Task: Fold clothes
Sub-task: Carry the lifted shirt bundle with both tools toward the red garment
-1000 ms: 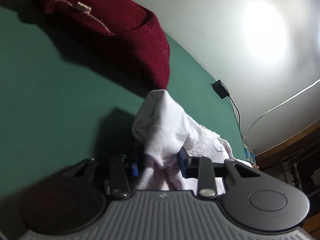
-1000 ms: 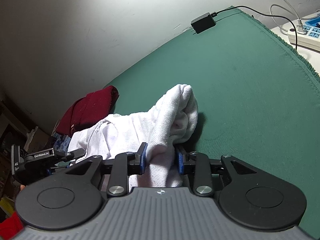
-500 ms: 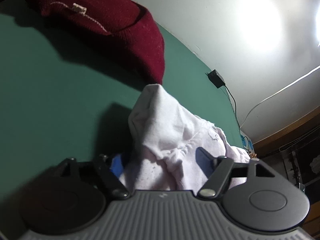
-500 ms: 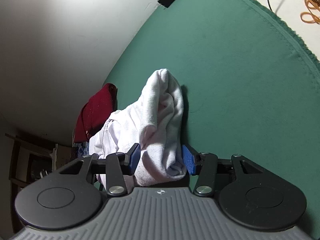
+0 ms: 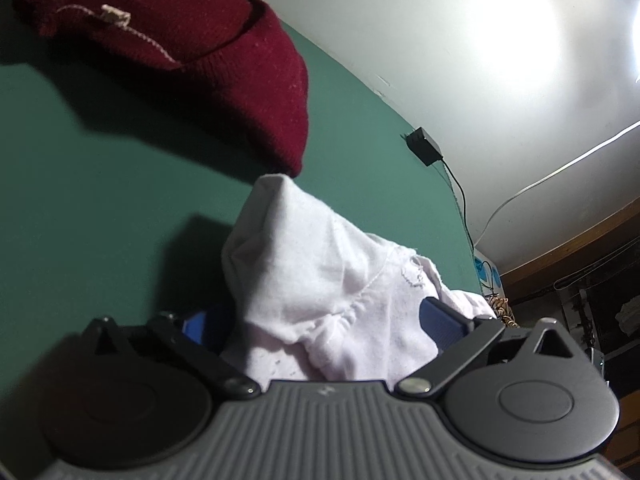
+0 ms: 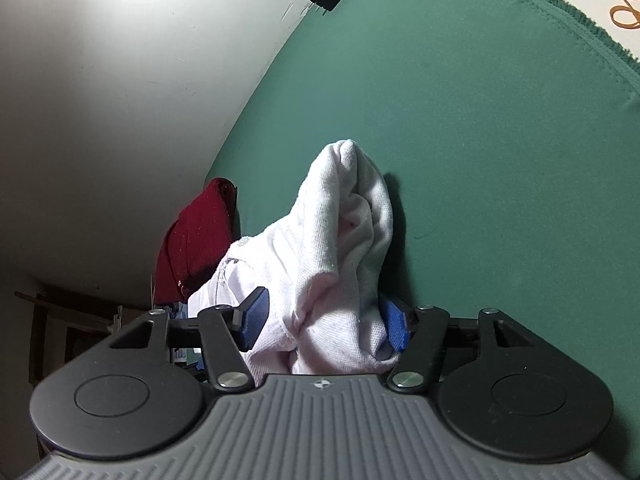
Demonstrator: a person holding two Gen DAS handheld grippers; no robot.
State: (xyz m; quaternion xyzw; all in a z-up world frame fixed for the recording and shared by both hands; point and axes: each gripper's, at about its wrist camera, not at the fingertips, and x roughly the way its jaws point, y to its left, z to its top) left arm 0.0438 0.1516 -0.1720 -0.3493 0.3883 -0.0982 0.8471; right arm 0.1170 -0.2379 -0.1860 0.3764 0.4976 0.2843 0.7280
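**Both grippers let go of the white garment**

On the green table (image 6: pixel 500 128), the left gripper (image 5: pixel 320 320) and right gripper (image 6: pixel 324 320) have just spread their jaws apart, releasing the bunched white garment (image 5: pixel 304 264) lying between them. A maroon sweater (image 5: pixel 192 52) sits at eleven o'clock. This fold looks placed.

right gripper (image 6: pixel 324 322) | jaws just opening | white garment (image 6: pixel 340 248) between | green cloth (image 6: pixel 480 140)
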